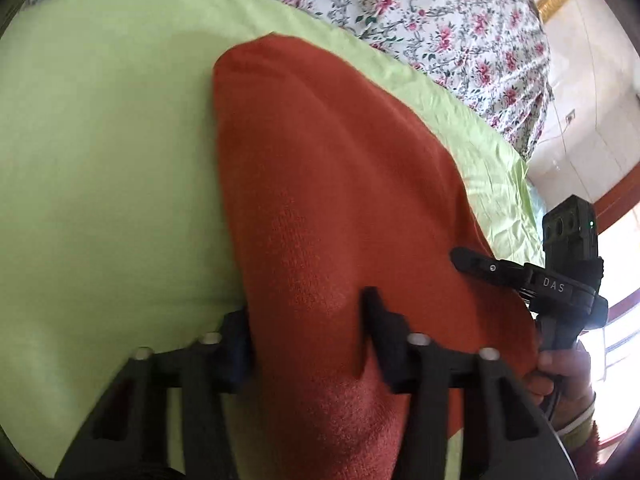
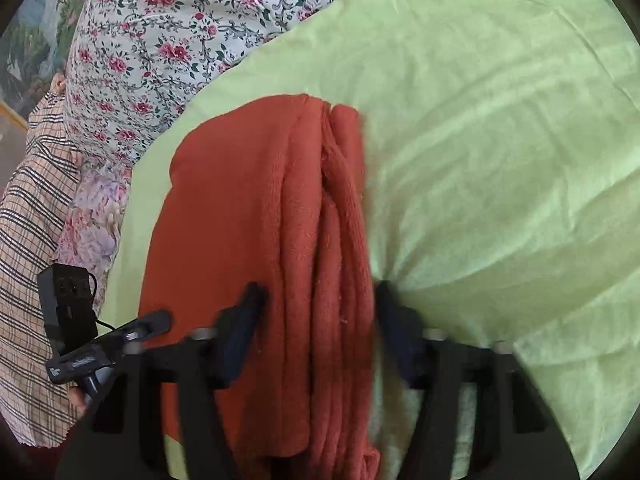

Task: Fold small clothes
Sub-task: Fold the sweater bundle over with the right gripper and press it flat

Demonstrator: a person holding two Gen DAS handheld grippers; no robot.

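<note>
A rust-red knitted garment lies folded in several layers on a light green sheet. My left gripper has its jaws apart, astride the garment's near left edge, with thick red fabric between the fingers. My right gripper also has its jaws apart, astride the stacked right edge of the garment. The right gripper shows in the left wrist view, its finger resting on the garment's right side. The left gripper shows in the right wrist view at the garment's left edge.
The green sheet covers a bed. A floral blanket is bunched behind it, also in the right wrist view. A plaid cloth lies at far left. The bed's right edge meets a tiled floor.
</note>
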